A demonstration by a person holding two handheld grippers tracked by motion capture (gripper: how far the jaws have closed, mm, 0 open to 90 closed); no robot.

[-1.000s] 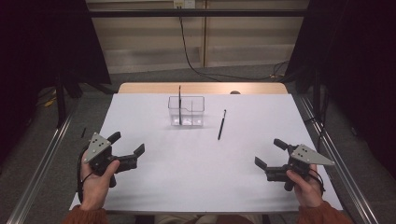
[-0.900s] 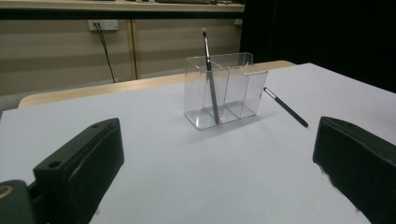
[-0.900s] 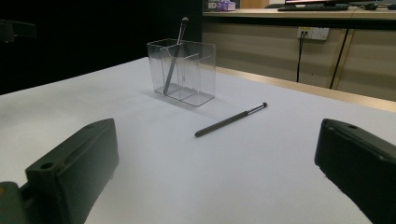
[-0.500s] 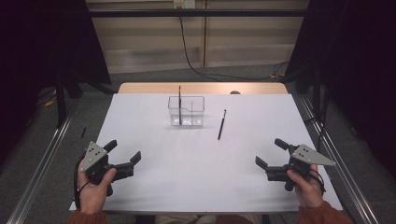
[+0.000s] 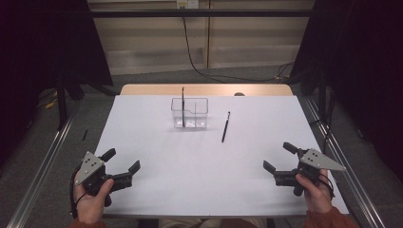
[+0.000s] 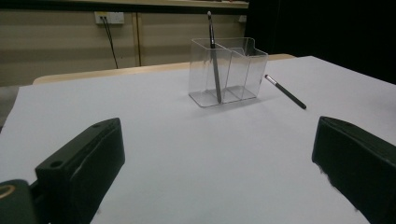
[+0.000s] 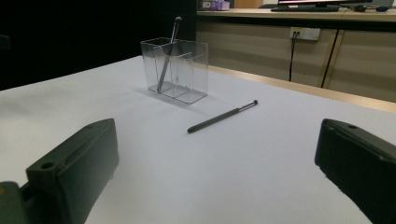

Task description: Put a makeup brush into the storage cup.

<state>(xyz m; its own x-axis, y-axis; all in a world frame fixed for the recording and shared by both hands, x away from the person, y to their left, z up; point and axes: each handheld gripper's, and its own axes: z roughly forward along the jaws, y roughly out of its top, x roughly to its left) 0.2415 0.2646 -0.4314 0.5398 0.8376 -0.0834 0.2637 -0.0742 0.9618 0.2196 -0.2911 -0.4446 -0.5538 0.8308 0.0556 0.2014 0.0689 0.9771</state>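
Two hand-held grippers at rest near the front edge of a white table [image 5: 157, 190], with a clear organiser and two slim brushes toward the far side

The left gripper [image 5: 122, 166] sits at the near left corner and the right gripper [image 5: 280, 159] at the near right; each has its jaws spread wide, grips nothing and hangs just above the bare tabletop, well apart from everything else. The clear two-compartment holder [image 5: 189, 113] stands upright at the far middle of the table. One dark brush [image 5: 183, 105] stands in its left compartment, leaning slightly, its tip above the rim. A second dark brush [image 5: 225, 127] lies flat on the table just to the right of the holder, not touching it, with its pale-tipped end pointing away from the person
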